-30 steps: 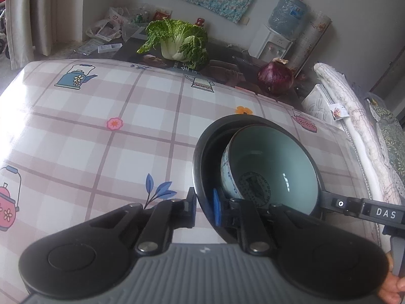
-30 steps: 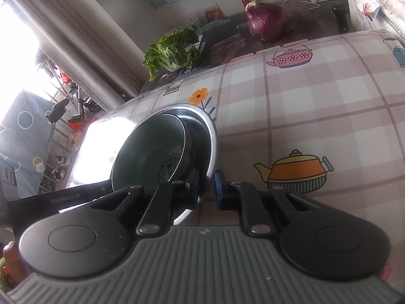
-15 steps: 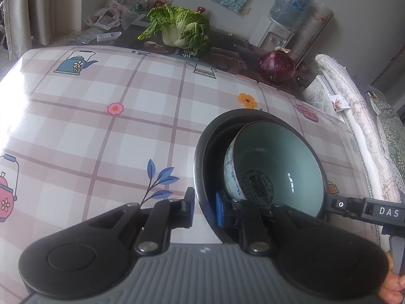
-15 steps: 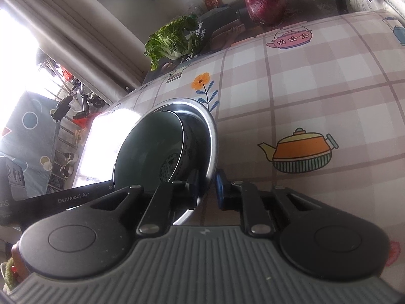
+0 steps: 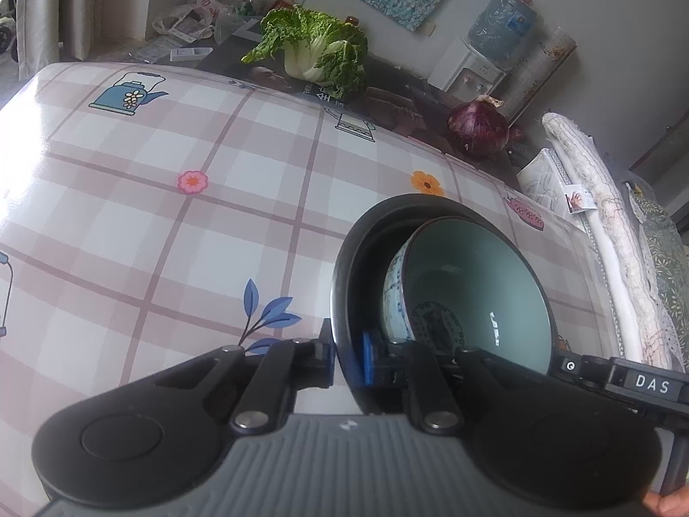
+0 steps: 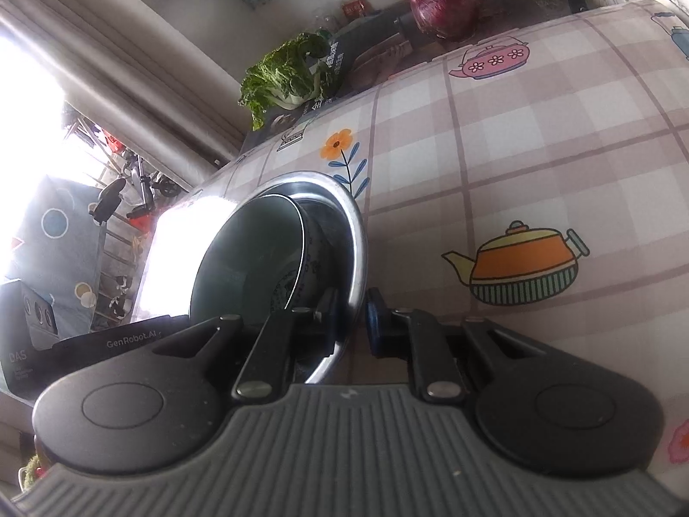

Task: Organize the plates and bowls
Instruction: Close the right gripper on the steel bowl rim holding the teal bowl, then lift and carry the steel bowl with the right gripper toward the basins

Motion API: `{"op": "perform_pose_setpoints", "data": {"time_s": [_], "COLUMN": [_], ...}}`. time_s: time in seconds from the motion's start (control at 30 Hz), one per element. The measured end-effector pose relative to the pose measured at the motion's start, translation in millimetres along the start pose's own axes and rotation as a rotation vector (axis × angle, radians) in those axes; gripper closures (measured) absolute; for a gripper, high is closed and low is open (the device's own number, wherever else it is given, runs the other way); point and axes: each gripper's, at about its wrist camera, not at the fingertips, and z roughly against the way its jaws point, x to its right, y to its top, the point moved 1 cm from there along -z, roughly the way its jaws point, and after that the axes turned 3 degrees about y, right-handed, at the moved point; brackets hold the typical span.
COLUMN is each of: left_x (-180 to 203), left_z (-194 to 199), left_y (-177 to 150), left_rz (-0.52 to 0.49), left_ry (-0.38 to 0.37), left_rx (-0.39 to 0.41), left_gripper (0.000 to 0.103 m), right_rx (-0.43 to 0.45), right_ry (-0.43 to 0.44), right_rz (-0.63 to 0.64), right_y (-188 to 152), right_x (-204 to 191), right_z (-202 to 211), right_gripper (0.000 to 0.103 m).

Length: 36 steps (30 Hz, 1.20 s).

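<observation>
Both sets of jaws closed on one rim: my left gripper (image 5: pixel 348 355) pinches the near edge of the round stainless-steel outer bowl (image 5: pixel 344 275), one finger outside, the blue-padded one inside; my right gripper (image 6: pixel 349 316) clamps the opposite edge of the same metal bowl (image 6: pixel 353 232) the same way. Nested inside sits a pale green ceramic bowl with blue-and-white patterned outside (image 5: pixel 469 288), leaning toward the right-gripper side; a dark printed emblem shows at its bottom. Seen from the right wrist, the ceramic bowl (image 6: pixel 249 254) looks darker, in shade. Under the pair lies the pink-and-white checked tablecloth with teapot and flower prints (image 5: pixel 172 198); whether the bowl base touches it, cannot tell. At the far table edge: a leafy green cabbage (image 5: pixel 314 54) and a large purple onion (image 5: pixel 477 128), well apart from the bowls.
</observation>
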Motion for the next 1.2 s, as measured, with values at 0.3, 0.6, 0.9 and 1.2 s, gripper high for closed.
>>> {"op": "perform_pose_setpoints", "data": {"time_s": [0.3, 0.6, 0.9, 1.2], "left_x": [1, 5, 7, 12], "left_z": [0, 5, 14, 36], "left_y": [-1, 1, 4, 8], "left_rz": [0.0, -0.004, 0.004, -0.002], "left_ry": [0.005, 0.007, -0.003, -0.011], "left_rx": [0.009, 0.014, 0.034, 0.083], "left_gripper": [0.09, 0.09, 0.09, 0.09], "right_rx": [0.007, 0.014, 0.03, 0.063], "right_ry": [-0.016, -0.006, 0.001, 0.013], "right_rz": [0.038, 0.028, 0.029, 0.056], "right_y": [-1, 0, 3, 9], "right_x": [-4, -4, -6, -21], "right_z": [2, 5, 12, 27], "right_gripper": [0.092, 0.092, 0.092, 0.092]}}
